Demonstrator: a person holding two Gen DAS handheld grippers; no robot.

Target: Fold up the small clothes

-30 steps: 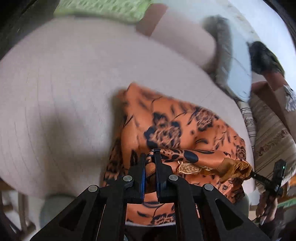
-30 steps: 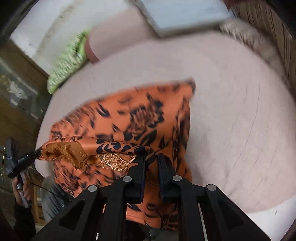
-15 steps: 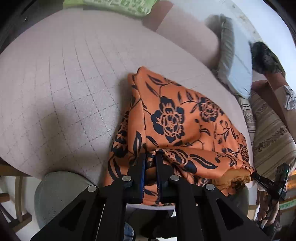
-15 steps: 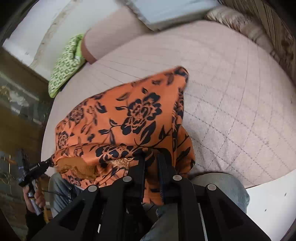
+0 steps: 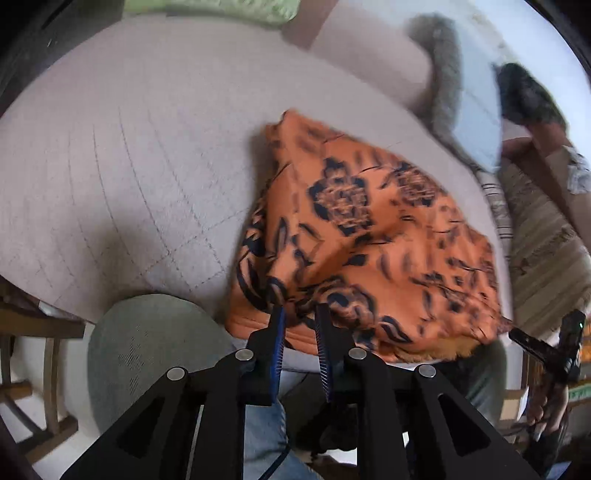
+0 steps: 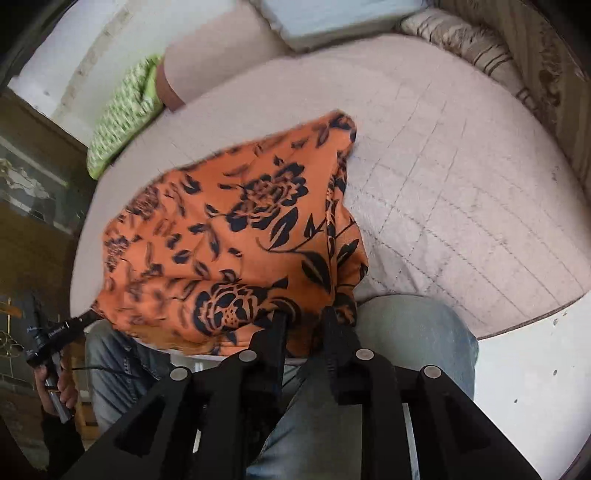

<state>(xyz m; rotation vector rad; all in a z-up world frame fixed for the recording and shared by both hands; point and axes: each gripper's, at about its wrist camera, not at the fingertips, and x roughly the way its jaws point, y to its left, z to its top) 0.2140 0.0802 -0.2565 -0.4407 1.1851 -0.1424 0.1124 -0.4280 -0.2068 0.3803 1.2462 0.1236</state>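
the orange floral garment [image 5: 369, 236] lies on a pale quilted bed [image 5: 122, 177], spread ahead of both grippers, with its near hem hanging over the bed's edge toward them. the left gripper [image 5: 300, 314] is released: its two fingers stand apart with a clear gap, their tips at the near hem of the cloth, and no fabric shows clamped between them. in the right wrist view the same garment [image 6: 236, 236] fills the middle ahead of the right gripper [image 6: 304, 314], whose fingers also stand apart at the hem near the cloth's right corner; fabric hangs in front of the gap, and i cannot tell whether it touches the pads. the bed [image 6: 461, 206] stretches off to the right of that gripper. beyond the garment a green patterned pillow [image 6: 122, 114] sits at the far left, and a light blue cushion [image 6: 332, 18] lies straight ahead at the far side. below the right gripper are the person's jeans-clad legs [image 6: 406, 332].
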